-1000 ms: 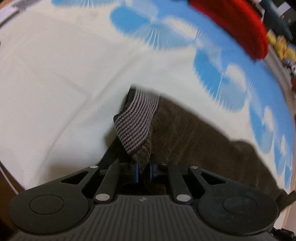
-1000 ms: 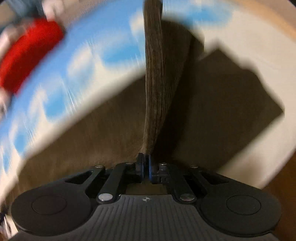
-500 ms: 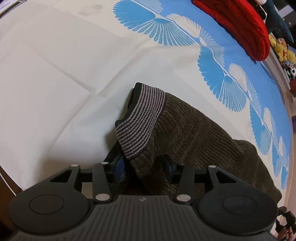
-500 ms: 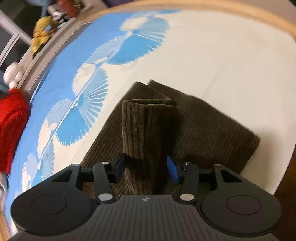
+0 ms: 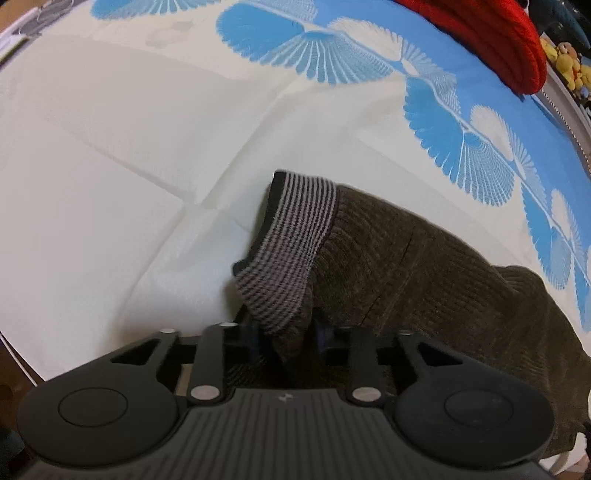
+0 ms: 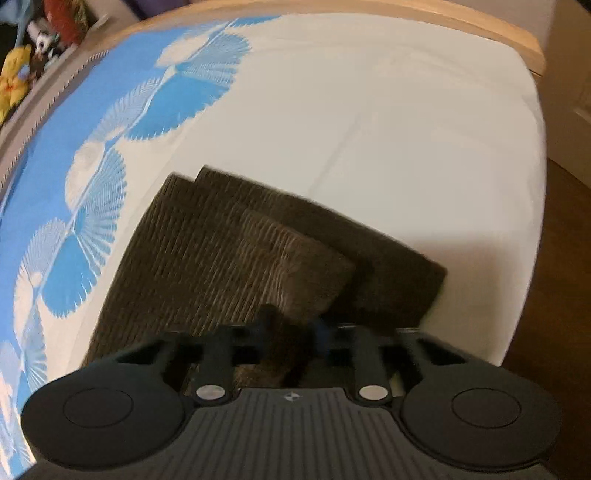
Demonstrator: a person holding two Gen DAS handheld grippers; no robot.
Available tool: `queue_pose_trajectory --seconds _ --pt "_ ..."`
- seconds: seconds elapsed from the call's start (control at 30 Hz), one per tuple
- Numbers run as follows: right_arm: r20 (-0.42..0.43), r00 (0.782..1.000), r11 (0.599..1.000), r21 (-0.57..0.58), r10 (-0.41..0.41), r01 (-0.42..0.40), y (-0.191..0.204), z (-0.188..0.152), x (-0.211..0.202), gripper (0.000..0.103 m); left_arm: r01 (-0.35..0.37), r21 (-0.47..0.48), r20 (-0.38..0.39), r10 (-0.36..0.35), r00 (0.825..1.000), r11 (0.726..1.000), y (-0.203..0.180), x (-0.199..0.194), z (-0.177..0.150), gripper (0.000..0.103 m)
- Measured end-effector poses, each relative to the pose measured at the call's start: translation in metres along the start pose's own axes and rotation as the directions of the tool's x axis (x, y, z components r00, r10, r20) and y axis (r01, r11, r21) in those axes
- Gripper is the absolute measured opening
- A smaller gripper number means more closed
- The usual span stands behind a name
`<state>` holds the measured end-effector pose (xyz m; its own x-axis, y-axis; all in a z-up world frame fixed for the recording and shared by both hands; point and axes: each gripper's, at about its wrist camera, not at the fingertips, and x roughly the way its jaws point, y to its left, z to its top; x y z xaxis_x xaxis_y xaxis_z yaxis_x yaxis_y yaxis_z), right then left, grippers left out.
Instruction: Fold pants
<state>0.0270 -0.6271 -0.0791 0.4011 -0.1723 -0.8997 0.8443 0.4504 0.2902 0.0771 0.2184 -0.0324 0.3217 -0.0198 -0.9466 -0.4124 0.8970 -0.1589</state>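
Dark brown corduroy pants [image 5: 424,266] lie on a white and blue bedspread [image 5: 110,155]. Their striped grey waistband [image 5: 291,243] stands up in a fold just in front of my left gripper [image 5: 286,338]. The left jaws are open, with the cloth lying loosely between them. In the right wrist view the folded leg ends [image 6: 240,258] lie flat in layers. My right gripper [image 6: 291,328] is open just above their near edge, holding nothing.
A red knitted garment [image 5: 491,40] lies at the far side of the bed. Stuffed toys [image 5: 565,62] sit beyond it. The wooden bed frame [image 6: 406,22] and the brown floor [image 6: 561,277] border the bed on the right.
Both grippers were shut on the pants a second ago, then opened and let the cloth go. The leg end that stood up in the right gripper has dropped flat.
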Motion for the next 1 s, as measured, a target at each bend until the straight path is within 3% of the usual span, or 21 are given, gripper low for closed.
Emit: queue_pose_trajectory --seconds 0.07,0.13,0.2,0.23,0.27,0.33,0.37,0.43,0.57,0.63,0.67,0.7,0.73,0.87,0.93,1.0 --pt "0.049 0.996 0.997 0.009 0.071 -0.072 -0.005 0.0 -0.017 0.007 0.019 0.024 0.081 -0.021 0.996 1.0 -0.005 -0.016 0.001 0.019" --pt "0.158 0.97 0.981 0.023 0.186 -0.192 -0.009 0.001 -0.045 0.006 0.055 0.03 0.158 -0.059 0.986 0.998 -0.007 -0.033 0.001 0.018" --pt "0.262 0.939 0.975 -0.045 0.22 -0.216 -0.009 -0.001 -0.073 0.006 0.067 0.017 0.172 -0.069 0.983 0.998 -0.002 -0.04 0.001 0.018" --pt "0.29 0.936 0.98 -0.045 0.199 -0.195 -0.013 -0.001 -0.08 0.006 0.042 0.022 0.132 -0.045 0.99 0.999 0.001 -0.036 0.0 0.018" --pt "0.287 0.945 0.988 -0.038 0.157 -0.152 -0.017 0.0 -0.079 0.006 0.016 0.024 0.071 -0.018 0.997 1.0 0.004 -0.028 -0.001 0.019" --pt "0.194 0.98 0.999 0.012 0.049 -0.052 -0.029 0.001 -0.06 0.006 -0.042 0.035 -0.04 0.043 0.998 0.998 0.008 -0.008 -0.006 0.02" --pt "0.101 0.995 0.999 0.048 -0.004 -0.001 -0.039 0.001 -0.042 0.006 -0.067 0.066 -0.053 0.071 0.996 0.996 0.006 -0.004 -0.008 0.02" --pt "-0.02 0.995 0.992 0.08 -0.1 0.101 -0.052 -0.002 -0.016 0.006 -0.068 0.073 -0.048 0.071 0.996 0.995 0.004 -0.007 -0.011 0.02" --pt "-0.016 0.993 0.992 0.034 -0.12 0.12 -0.049 -0.002 -0.014 0.006 -0.059 0.071 -0.053 0.063 0.997 0.996 0.004 -0.011 -0.015 0.024" --pt "-0.012 0.993 0.992 0.044 -0.12 0.12 -0.049 -0.004 -0.015 0.007 -0.093 0.111 -0.073 0.102 0.992 0.989 -0.001 -0.009 -0.016 0.033" --pt "-0.018 0.992 0.99 0.06 -0.124 0.125 -0.053 -0.006 -0.016 0.007 -0.109 0.127 -0.065 0.118 0.991 0.986 -0.003 -0.01 -0.017 0.045" --pt "-0.015 0.991 0.988 0.071 -0.136 0.137 -0.056 -0.005 -0.018 0.013 -0.125 0.127 -0.047 0.132 0.99 0.984 -0.002 -0.013 -0.016 0.05" --pt "0.004 0.988 0.985 0.083 -0.154 0.153 -0.055 -0.006 -0.024 0.022 -0.145 0.116 -0.006 0.147 0.989 0.983 0.001 -0.021 -0.014 0.053" --pt "0.221 0.955 0.98 0.033 -0.197 0.195 -0.039 -0.002 -0.06 0.033 -0.097 0.029 0.19 0.09 0.978 0.995 0.008 -0.058 -0.006 0.053" --pt "0.314 0.937 0.986 -0.016 -0.154 0.168 -0.026 -0.003 -0.071 0.037 -0.019 0.029 0.247 0.012 0.969 0.999 0.003 -0.066 -0.003 0.048" --pt "0.364 0.93 0.992 -0.092 -0.048 0.087 -0.014 -0.006 -0.08 0.038 0.054 0.088 0.217 -0.072 0.974 0.995 -0.008 -0.06 -0.003 0.04"
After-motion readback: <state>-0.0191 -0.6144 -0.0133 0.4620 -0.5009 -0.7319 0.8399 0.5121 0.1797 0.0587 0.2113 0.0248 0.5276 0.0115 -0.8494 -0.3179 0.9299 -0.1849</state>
